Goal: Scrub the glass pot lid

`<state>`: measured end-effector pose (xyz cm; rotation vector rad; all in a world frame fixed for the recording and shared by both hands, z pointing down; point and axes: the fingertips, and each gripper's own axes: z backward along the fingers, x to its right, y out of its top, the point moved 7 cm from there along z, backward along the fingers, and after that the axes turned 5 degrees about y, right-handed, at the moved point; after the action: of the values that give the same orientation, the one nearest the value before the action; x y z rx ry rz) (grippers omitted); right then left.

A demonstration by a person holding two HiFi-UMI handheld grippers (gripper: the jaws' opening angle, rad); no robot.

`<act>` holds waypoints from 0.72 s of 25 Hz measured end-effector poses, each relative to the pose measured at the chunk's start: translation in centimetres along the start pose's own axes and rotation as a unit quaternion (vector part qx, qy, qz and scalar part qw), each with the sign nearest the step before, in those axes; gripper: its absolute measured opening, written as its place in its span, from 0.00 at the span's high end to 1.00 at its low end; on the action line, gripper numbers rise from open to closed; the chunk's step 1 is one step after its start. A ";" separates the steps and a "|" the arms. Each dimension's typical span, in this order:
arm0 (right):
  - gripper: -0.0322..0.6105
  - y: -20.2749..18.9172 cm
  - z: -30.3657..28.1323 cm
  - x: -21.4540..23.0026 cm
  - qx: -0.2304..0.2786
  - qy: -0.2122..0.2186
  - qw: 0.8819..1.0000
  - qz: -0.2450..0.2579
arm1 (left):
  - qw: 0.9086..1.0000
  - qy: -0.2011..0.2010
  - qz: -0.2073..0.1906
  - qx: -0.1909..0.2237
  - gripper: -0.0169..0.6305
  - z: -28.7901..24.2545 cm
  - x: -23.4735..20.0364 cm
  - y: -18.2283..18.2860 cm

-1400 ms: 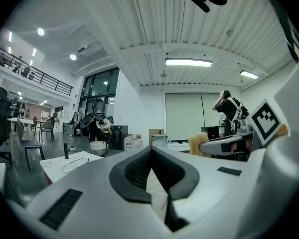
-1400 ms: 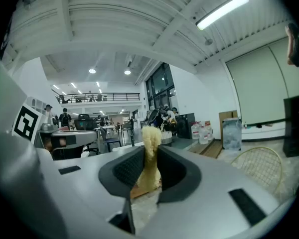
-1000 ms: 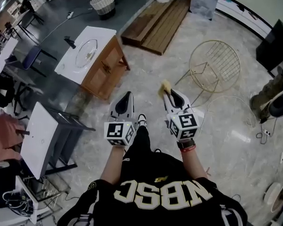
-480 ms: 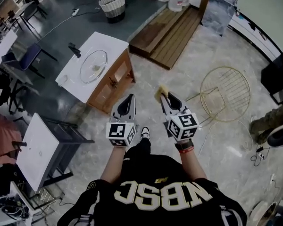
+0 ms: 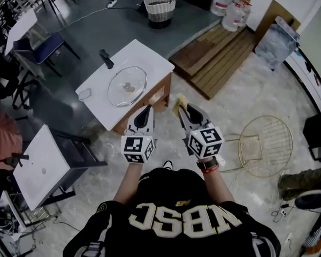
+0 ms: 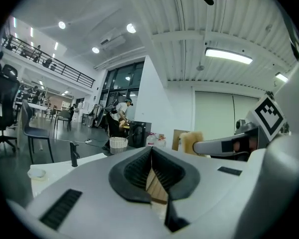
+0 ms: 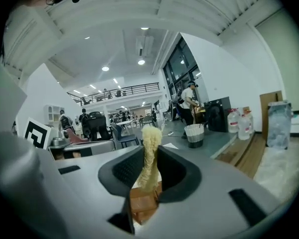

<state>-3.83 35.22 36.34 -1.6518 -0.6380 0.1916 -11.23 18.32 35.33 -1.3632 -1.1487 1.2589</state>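
The round glass pot lid (image 5: 127, 86) lies flat on a small white-topped wooden table (image 5: 150, 58) in the head view. My left gripper (image 5: 143, 110) is held above the table's near edge, just right of the lid; its jaws are shut and empty (image 6: 150, 152). My right gripper (image 5: 182, 109) hangs beside it, off the table's near right corner, shut on a yellow sponge (image 5: 178, 100). In the right gripper view the sponge (image 7: 150, 151) stands pinched between the jaws. In the left gripper view the sponge (image 6: 191, 142) shows at the right.
A black handled object (image 5: 106, 58) and a small item (image 5: 84, 94) also lie on the table. Around it are a second white table (image 5: 40, 165), a blue chair (image 5: 40, 44), a wicker basket (image 5: 159, 7), water jugs (image 5: 227, 4), a wooden platform (image 5: 219, 58) and a gold wire chair (image 5: 265, 143).
The person has walked toward the table: the lid and table now lie just ahead of both gripper tips. Both grippers keep their hold and spacing.
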 end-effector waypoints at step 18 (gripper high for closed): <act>0.81 2.5 -25.6 -0.8 -0.085 0.290 0.952 0.043 | 0.961 0.271 0.047 0.014 0.95 -4.9 -14.5 -0.4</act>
<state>8.28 12.64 38.72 -1.7874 -0.1356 -0.2913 -6.97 3.88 37.92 -1.6244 -0.6867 0.8736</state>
